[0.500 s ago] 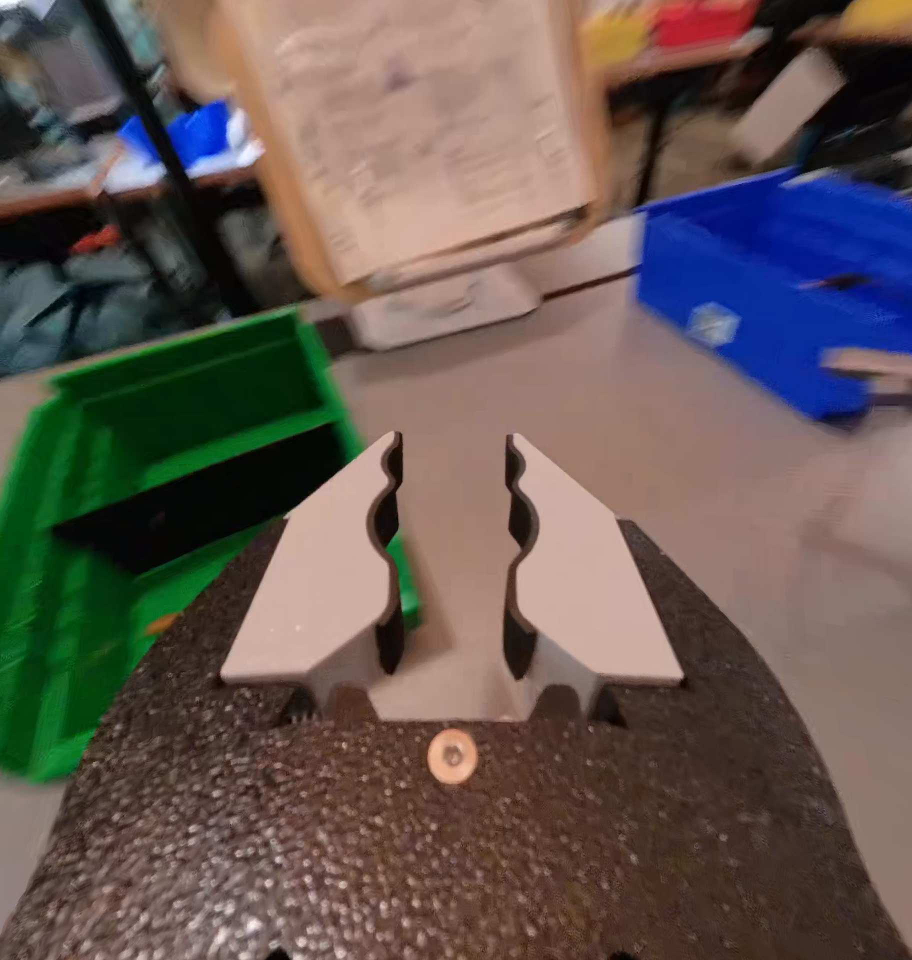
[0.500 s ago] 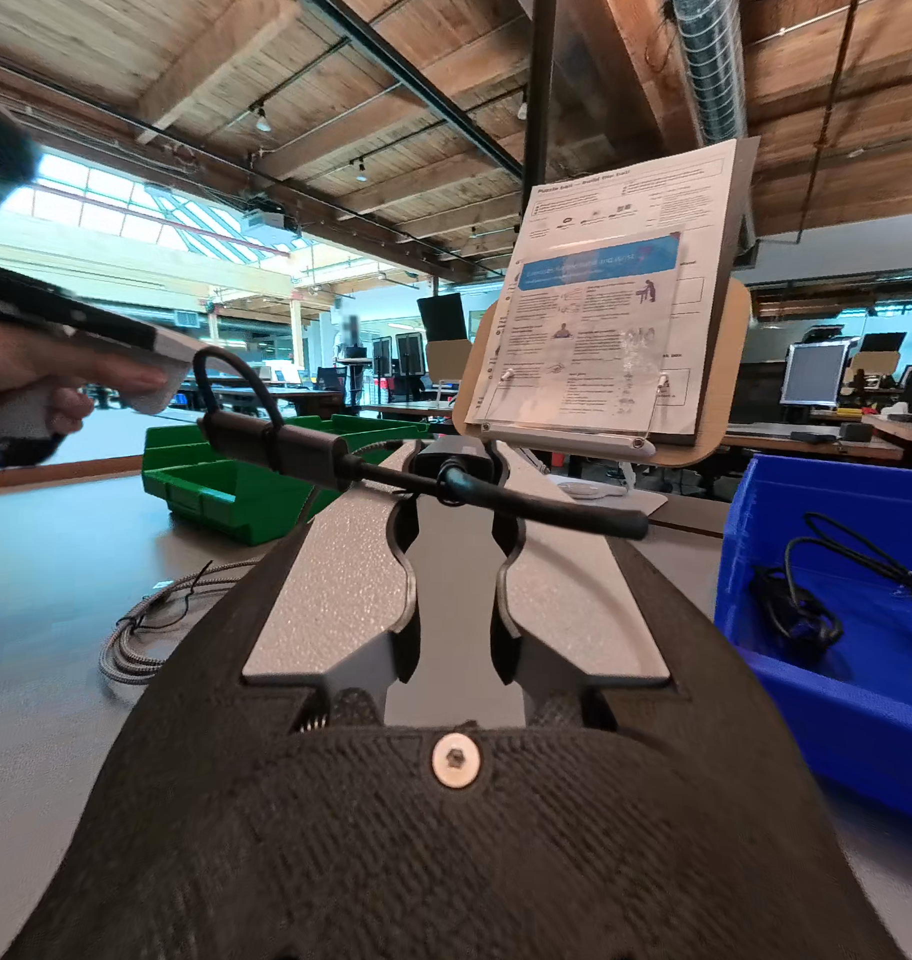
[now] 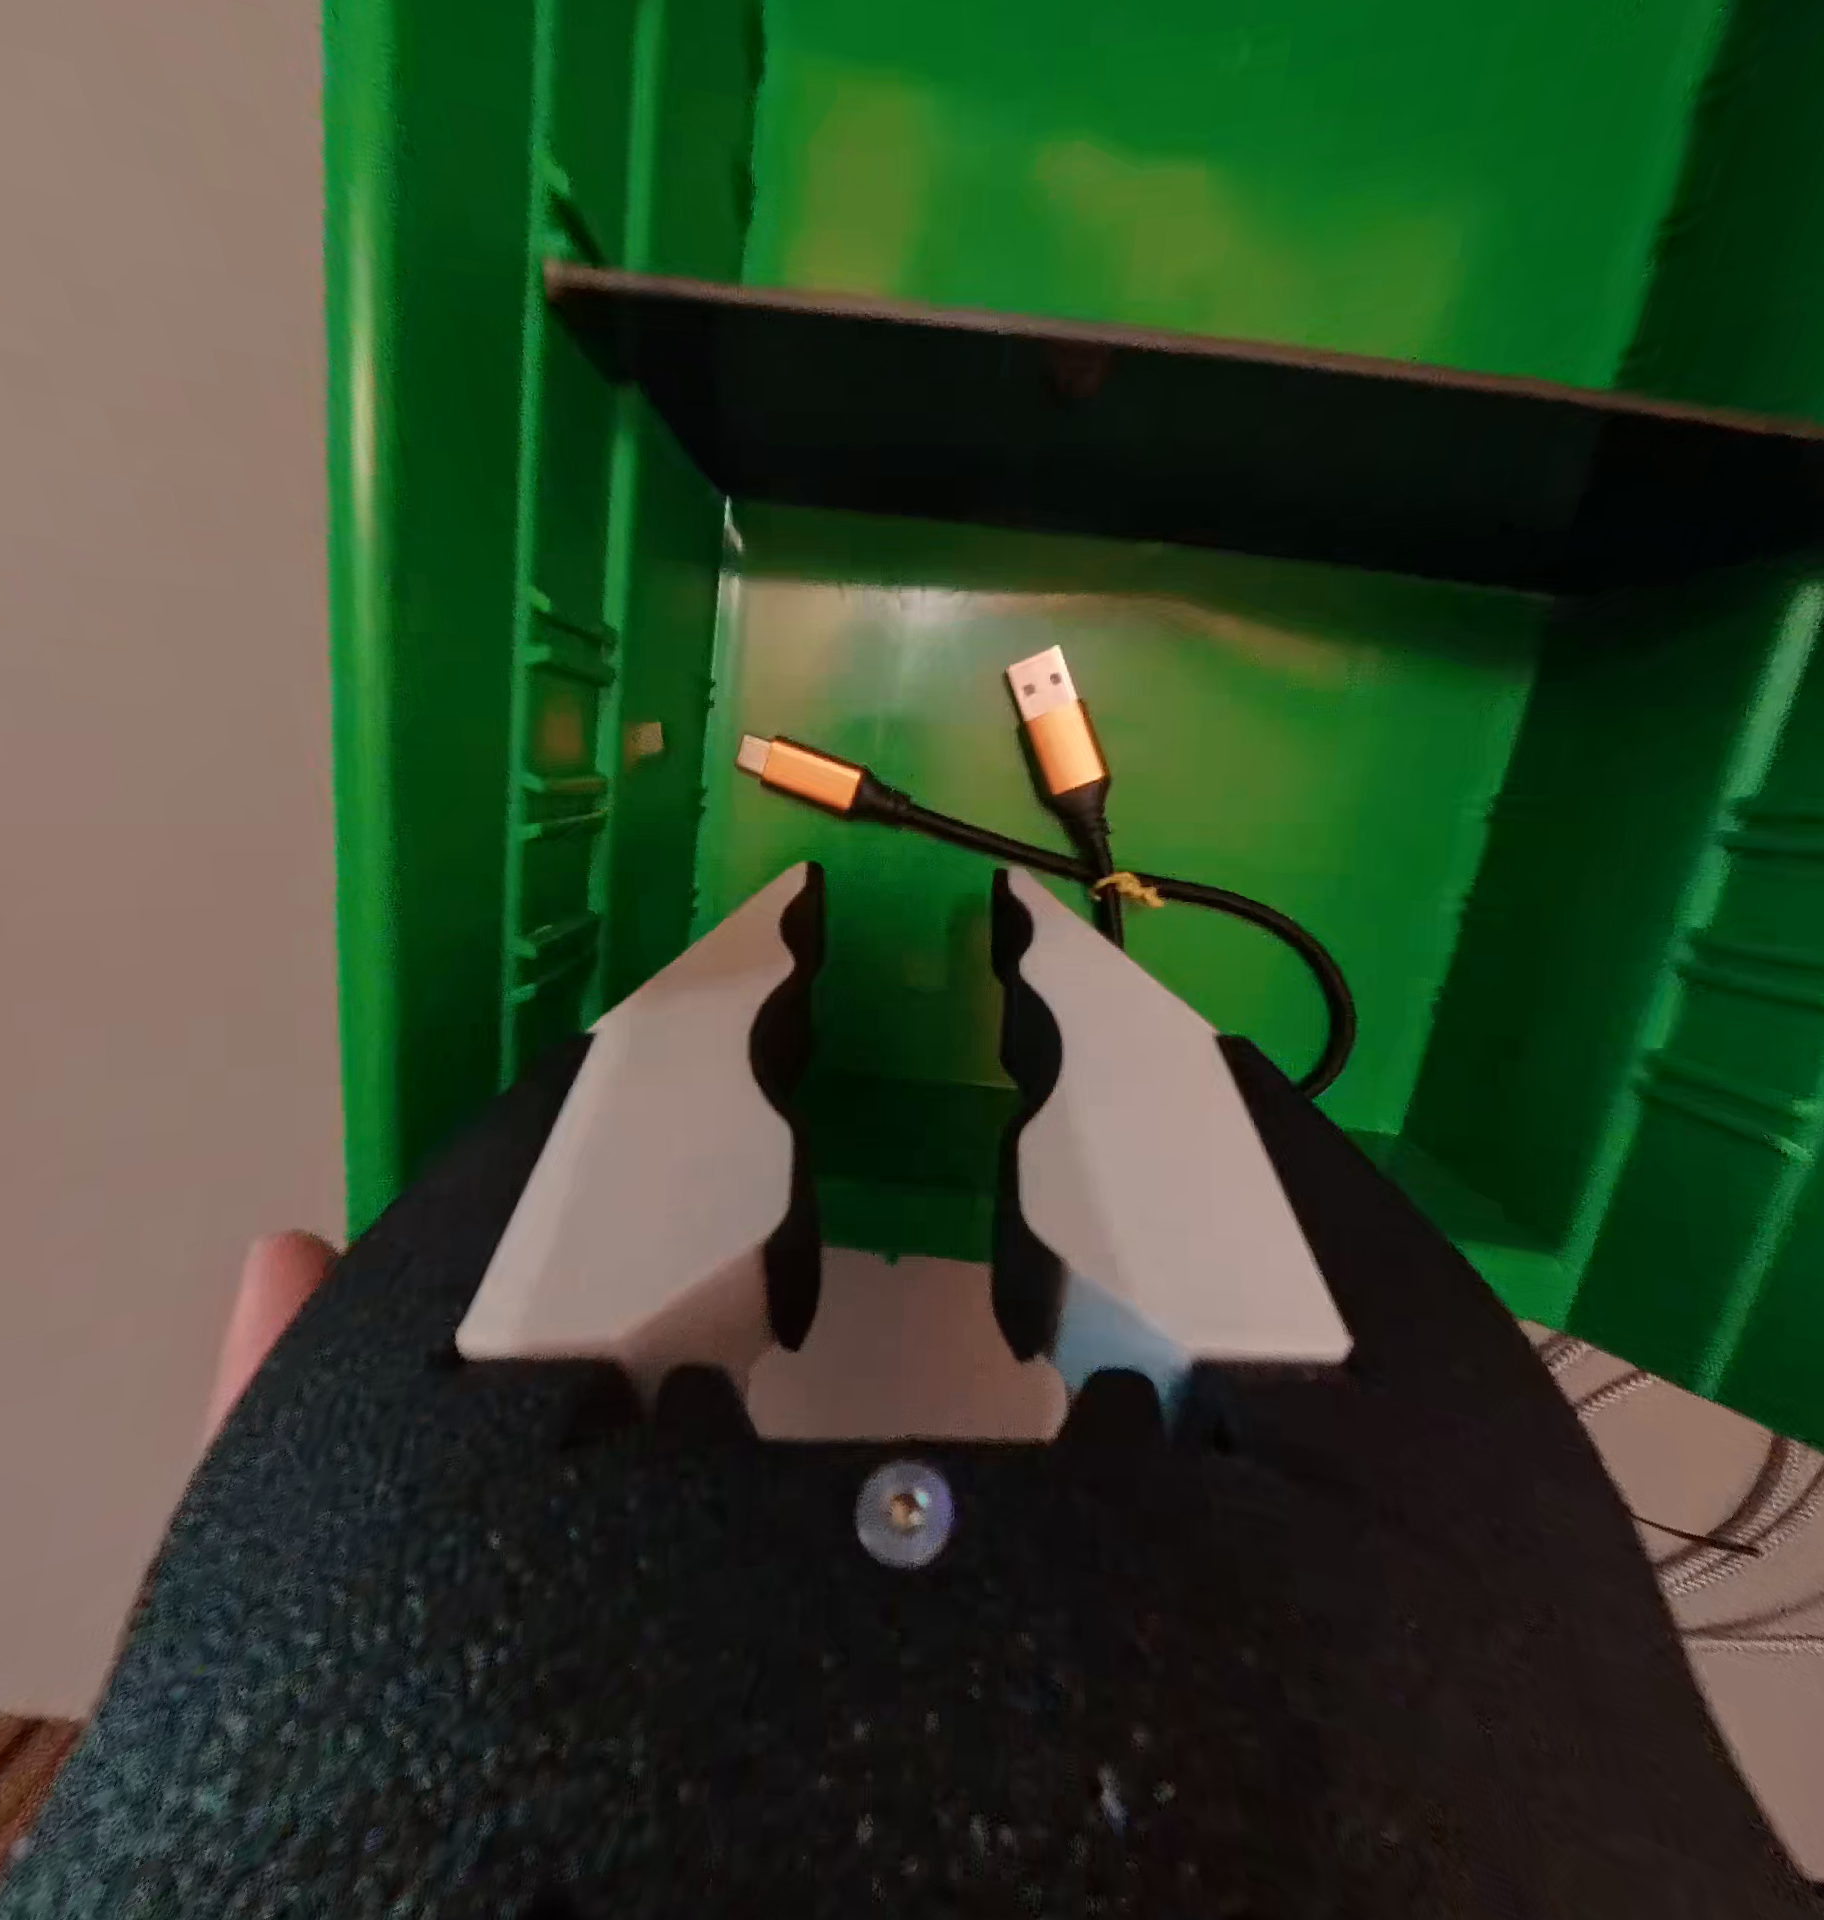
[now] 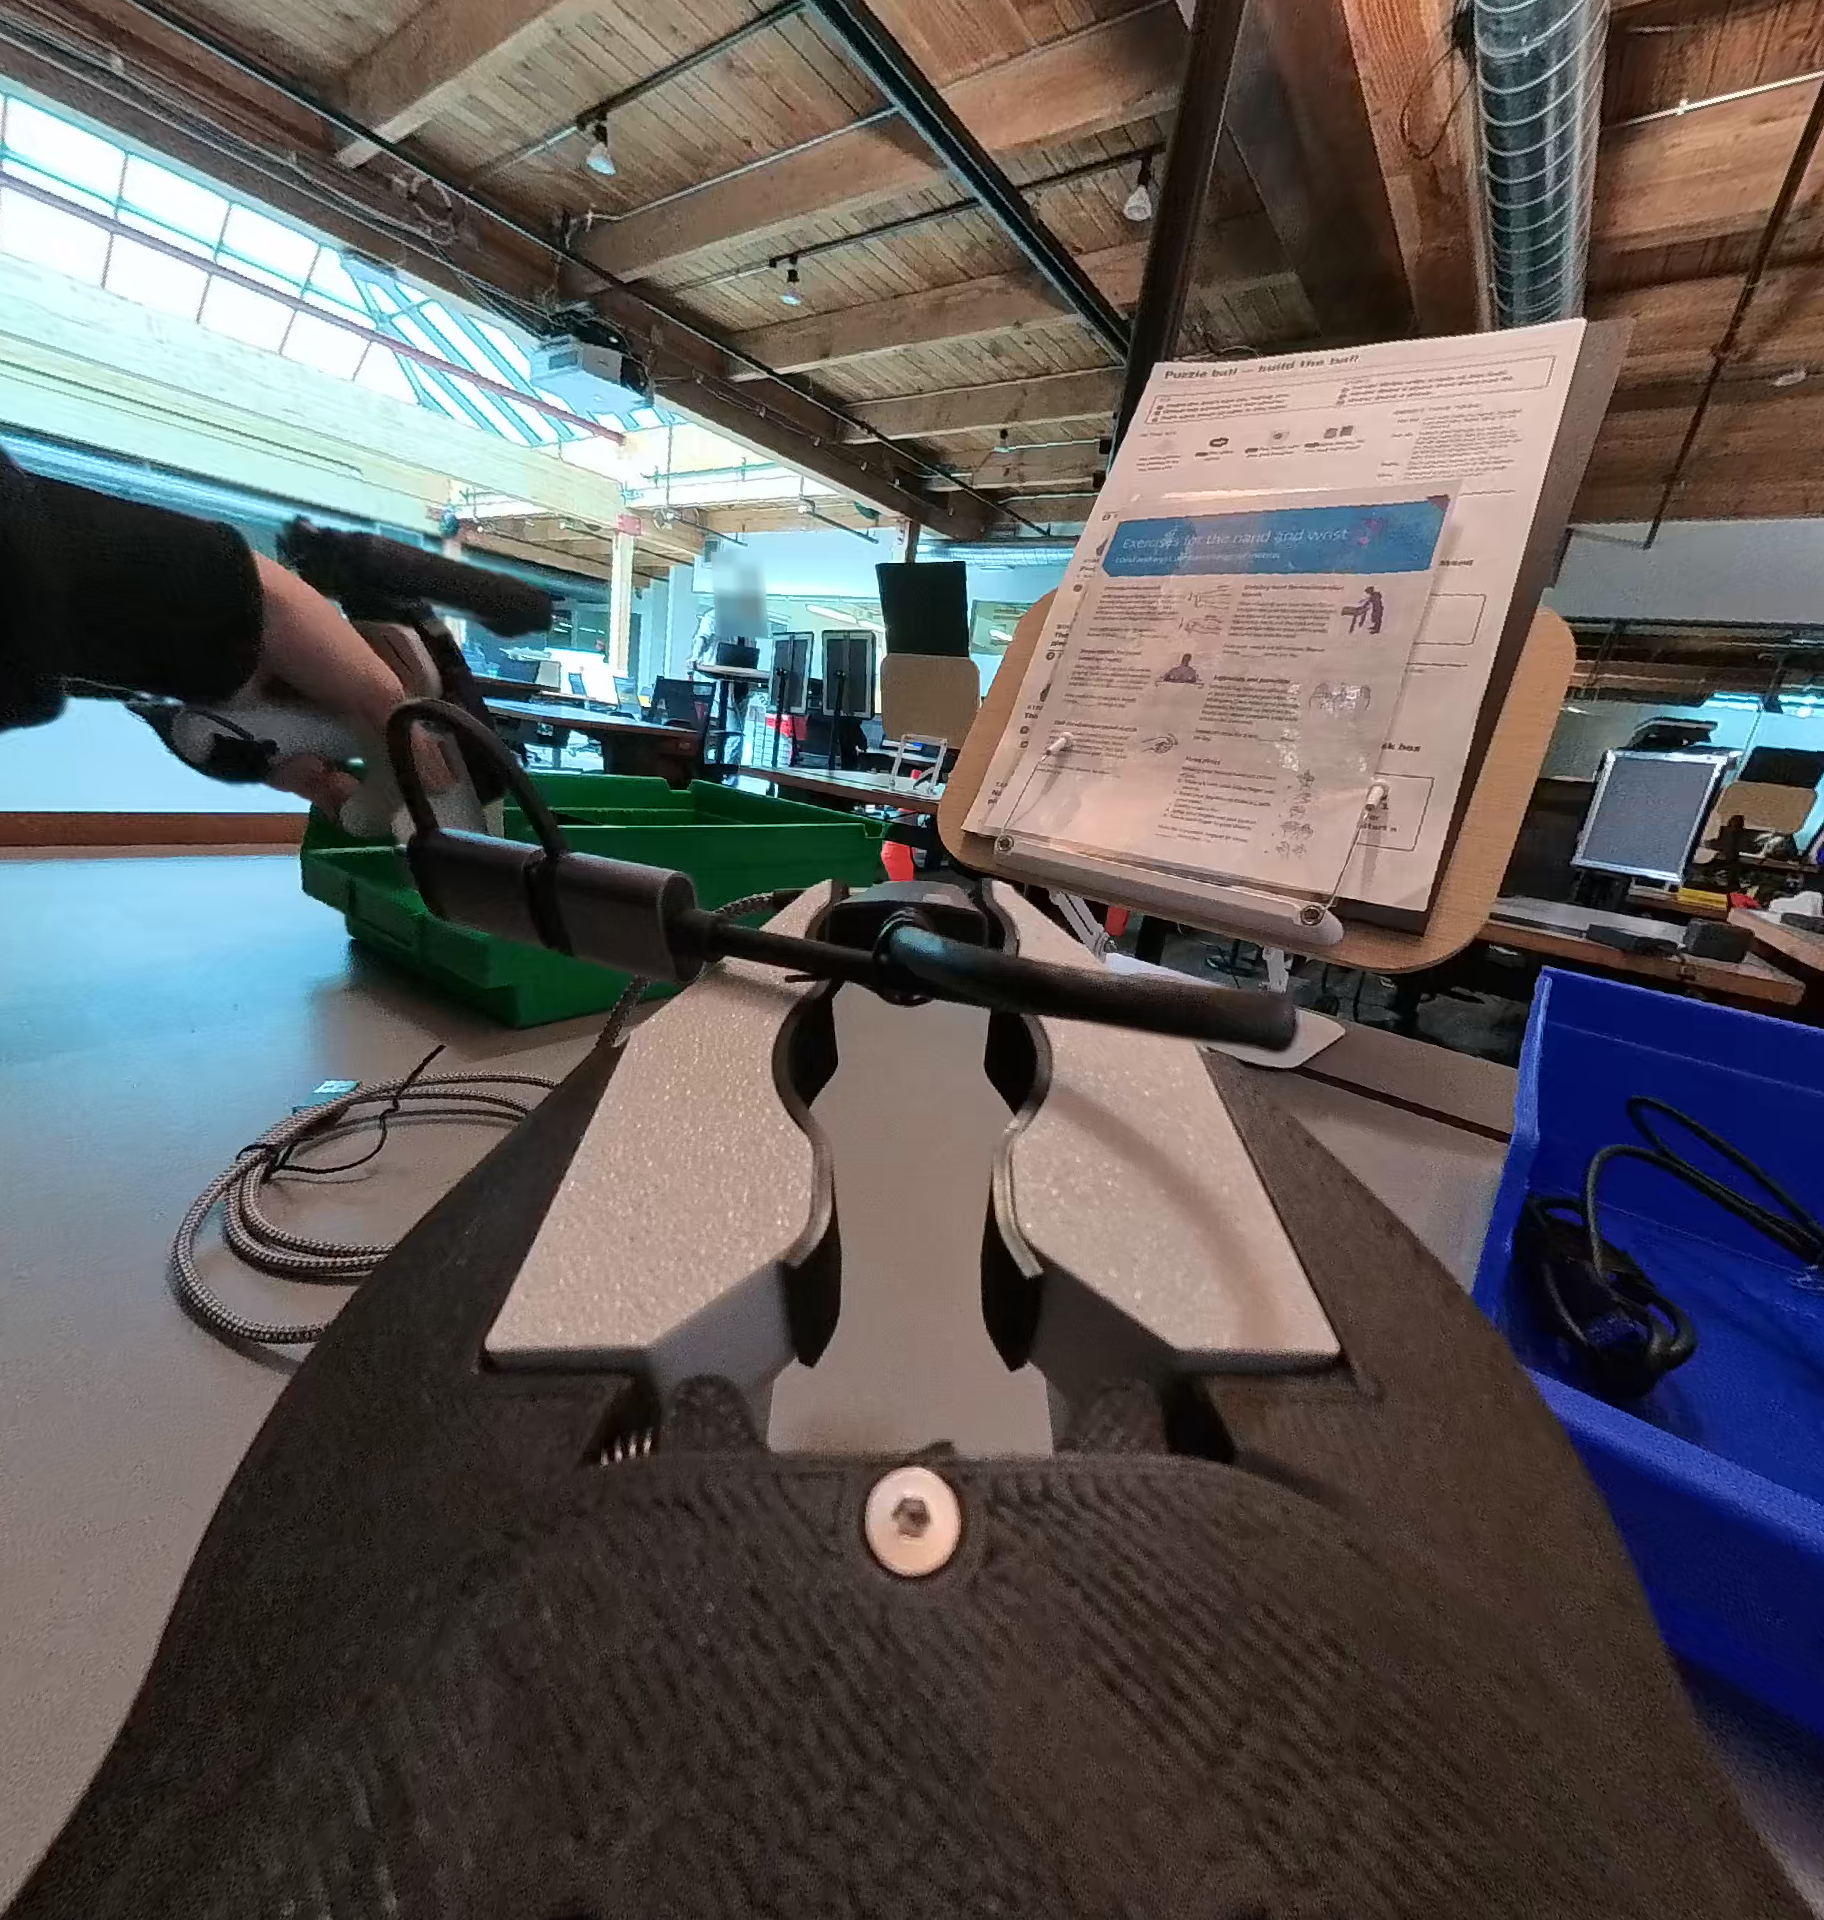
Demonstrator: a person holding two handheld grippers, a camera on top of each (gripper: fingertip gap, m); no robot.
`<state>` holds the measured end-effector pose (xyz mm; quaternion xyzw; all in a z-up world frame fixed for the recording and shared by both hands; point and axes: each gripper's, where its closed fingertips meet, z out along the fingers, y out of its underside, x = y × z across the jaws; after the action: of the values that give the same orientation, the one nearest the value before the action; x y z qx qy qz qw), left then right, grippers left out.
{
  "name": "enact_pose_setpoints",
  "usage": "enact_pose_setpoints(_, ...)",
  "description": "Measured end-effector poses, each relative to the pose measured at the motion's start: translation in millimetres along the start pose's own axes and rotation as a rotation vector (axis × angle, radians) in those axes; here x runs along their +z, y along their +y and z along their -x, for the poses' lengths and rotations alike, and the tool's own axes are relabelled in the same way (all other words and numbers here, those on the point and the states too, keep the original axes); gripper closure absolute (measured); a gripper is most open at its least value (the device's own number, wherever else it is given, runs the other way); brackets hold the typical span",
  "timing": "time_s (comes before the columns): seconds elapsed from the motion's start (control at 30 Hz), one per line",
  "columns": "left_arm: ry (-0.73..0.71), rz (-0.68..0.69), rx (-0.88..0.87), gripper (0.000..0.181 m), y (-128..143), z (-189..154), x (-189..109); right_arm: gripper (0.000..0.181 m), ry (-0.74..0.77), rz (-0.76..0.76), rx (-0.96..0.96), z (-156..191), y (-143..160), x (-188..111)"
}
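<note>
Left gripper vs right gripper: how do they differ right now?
The left gripper is open and holds nothing; the right gripper is shut on a black cable. The left points down into the green bin; the right points level across the table. Both have grey fingers.

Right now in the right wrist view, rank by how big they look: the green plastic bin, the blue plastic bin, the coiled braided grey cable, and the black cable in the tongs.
1. Blue plastic bin, though it is nearest and cropped.
2. Green plastic bin, farther off.
3. Black cable in the tongs and coiled braided grey cable: alike, unsure.
</note>
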<state>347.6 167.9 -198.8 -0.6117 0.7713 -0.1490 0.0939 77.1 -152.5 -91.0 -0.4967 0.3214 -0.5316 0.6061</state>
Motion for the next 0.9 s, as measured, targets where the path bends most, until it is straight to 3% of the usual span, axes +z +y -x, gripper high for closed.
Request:
enact_pose_setpoints(0.03, -0.009, 0.035, -0.016, 0.156, 3.5, 1.3, 5.1, 0.159, 0.000, -0.003, 0.000, 0.0, -0.5, -0.4)
enact_pose_setpoints(0.17, -0.179, 0.078, -0.070, 0.157, 4.5, 23.5, 9.9, 0.159, -0.006, -0.008, 0.002, 0.6, -1.1, -0.9)
enact_pose_setpoints(0.3, -0.045, 0.028, -0.249, 0.161, -7.5, 5.0, 11.5, 0.159, -0.011, -0.012, 0.009, 0.5, -1.6, -1.3)
enact_pose_setpoints(0.47, -0.162, -0.028, -0.290, 0.152, -12.0, 22.7, -0.7, 0.159, -0.011, -0.015, 0.030, -1.7, -2.0, -1.7)
enact_pose_setpoints(0.6, 0.001, 0.009, -0.398, 0.153, -9.6, -6.6, 4.7, 0.159, -0.020, -0.010, 0.019, 0.5, -1.1, -0.4)
enact_pose_setpoints(0.9, -0.130, 0.049, -0.517, 0.153, -1.7, 1.6, 22.8, 0.158, -0.025, -0.024, 0.051, -2.1, -2.5, -1.0)
